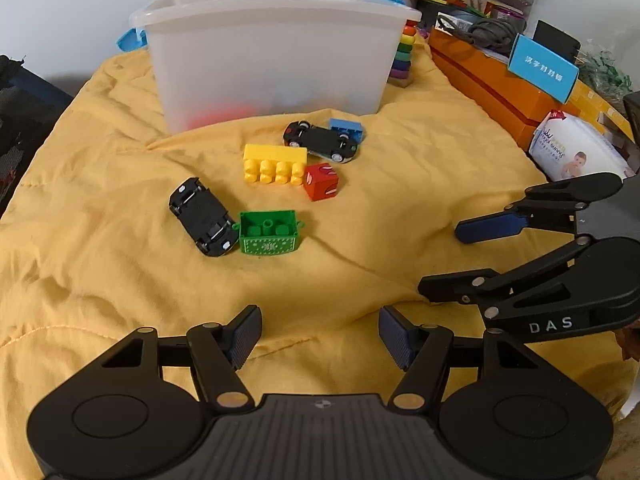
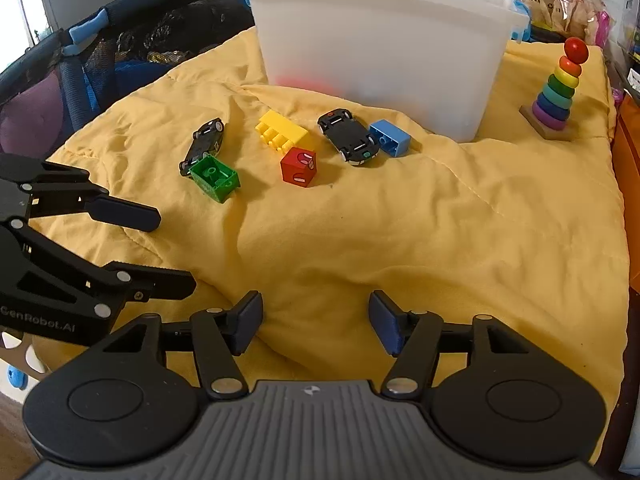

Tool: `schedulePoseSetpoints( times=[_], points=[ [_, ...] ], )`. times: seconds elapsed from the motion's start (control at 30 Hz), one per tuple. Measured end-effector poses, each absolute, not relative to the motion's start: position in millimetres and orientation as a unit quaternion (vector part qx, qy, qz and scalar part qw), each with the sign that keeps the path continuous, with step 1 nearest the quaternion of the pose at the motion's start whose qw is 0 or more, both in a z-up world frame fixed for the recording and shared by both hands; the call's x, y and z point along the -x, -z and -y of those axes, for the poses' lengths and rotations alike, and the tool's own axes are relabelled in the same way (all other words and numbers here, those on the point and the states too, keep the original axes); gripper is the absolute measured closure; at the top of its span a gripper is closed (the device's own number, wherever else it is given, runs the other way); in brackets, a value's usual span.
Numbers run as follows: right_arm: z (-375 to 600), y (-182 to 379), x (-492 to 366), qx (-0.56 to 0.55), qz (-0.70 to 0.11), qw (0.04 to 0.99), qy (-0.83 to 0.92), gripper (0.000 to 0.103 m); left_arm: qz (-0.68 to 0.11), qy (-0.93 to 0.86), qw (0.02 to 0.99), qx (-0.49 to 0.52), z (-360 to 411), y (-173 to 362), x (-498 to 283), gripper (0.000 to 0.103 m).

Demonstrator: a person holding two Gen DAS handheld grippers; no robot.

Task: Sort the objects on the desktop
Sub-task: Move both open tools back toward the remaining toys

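White bin (image 1: 272, 60): contents blurred, a red shape only; yellow quilt (image 1: 120, 272) rumpled, toys scattered; left claw (image 1: 320, 338) and right claw (image 2: 316, 322) both agape, empty.

Both cameras look forward and steeply down toward the white bin (image 1: 272, 56) from the near side; the left view faces it straight, the right view (image 2: 384, 48) from slightly rightward; both share the toys before it.

A home: yellow quilt (image 1: 120, 200), playpen (image 2: 120, 40), toy clutter.
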State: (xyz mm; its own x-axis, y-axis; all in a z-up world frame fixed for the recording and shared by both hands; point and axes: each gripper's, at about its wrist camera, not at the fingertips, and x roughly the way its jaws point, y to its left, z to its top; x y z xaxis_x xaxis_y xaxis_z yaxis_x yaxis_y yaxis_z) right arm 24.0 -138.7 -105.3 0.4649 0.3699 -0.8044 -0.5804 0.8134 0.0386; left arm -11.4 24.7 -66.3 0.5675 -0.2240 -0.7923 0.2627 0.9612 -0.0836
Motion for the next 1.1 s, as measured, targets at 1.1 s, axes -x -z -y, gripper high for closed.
schedulePoseSetpoints(
  times=[1.1],
  points=[
    [135,110,-23,0.13,-0.441,0.848,-0.265,0.017,-0.437,0.144,0.887,-0.031,-29,67,-3,0.034]
  ],
)
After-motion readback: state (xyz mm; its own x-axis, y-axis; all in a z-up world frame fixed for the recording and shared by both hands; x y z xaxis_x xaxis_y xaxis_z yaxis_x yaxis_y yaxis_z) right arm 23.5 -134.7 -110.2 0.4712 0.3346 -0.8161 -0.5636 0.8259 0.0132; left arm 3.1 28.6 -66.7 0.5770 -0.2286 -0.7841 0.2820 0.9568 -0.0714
